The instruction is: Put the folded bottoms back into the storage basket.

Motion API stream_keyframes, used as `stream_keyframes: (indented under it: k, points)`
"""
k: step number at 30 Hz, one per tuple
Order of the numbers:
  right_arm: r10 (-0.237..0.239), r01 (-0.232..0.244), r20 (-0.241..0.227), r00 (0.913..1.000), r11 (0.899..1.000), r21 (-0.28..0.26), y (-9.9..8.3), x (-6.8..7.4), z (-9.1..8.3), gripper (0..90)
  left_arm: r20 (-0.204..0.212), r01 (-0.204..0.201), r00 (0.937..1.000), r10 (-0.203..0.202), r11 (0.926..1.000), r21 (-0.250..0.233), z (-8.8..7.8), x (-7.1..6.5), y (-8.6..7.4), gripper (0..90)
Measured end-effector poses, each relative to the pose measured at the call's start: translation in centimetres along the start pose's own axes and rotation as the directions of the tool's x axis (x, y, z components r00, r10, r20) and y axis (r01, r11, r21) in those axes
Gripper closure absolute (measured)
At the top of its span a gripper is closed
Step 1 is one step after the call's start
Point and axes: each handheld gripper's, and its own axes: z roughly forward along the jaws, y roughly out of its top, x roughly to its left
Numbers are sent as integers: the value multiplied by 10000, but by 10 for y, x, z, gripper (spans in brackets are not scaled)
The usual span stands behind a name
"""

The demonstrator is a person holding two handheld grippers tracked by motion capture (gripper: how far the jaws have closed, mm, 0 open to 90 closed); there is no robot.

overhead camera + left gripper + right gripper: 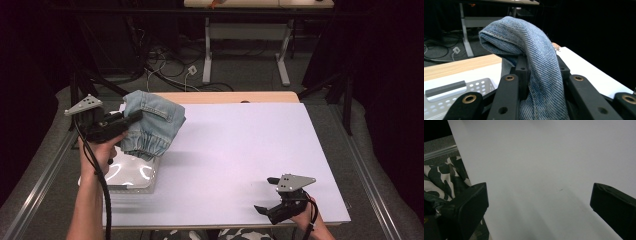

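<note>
A folded piece of blue denim clothing [152, 125] hangs above the left side of the white table, held by my left gripper [131, 119]. In the left gripper view the denim [534, 55] drapes over and between the two black jaws, which are shut on it. Below it stands a white perforated basket [132, 172] at the table's left front. My right gripper [266, 195] rests near the table's front right edge with its jaws wide apart and nothing between them; in the right gripper view its black fingertips [471, 202] frame the bare white tabletop [536, 170].
The white table [240, 145] has a wooden strip along its far edge. Beyond it stand a white-legged desk [245, 40] and loose cables on the floor [170, 65]. Camouflage-patterned fabric [439, 180] lies past the table's near edge.
</note>
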Motion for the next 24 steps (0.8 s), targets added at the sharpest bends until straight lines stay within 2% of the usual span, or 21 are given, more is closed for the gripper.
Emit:
stream_keyframes:
  k: [8, 11, 21, 24]
  points:
    - [16, -16, 16, 10000, 10000, 5, 0, 0, 0, 15, -343, -94, 9994, 90, 9999, -123, -11, 1, 3, 725]
    - [13, -13, 26, 10000, 10000, 9, 0, 0, 0, 15, -542, -163, 9984, 159, 9998, -71, -13, 1, 4, 725]
    - [-10, 10, 42, 10000, 10000, 20, 0, 0, 0, 15, -973, -27, 9952, 45, 9998, 185, -18, 8, 2, 725]
    - [-20, 20, 43, 10000, 10000, 23, 0, 0, 0, 15, -1210, -14, 9926, 46, 9997, 258, -19, 11, 1, 725]
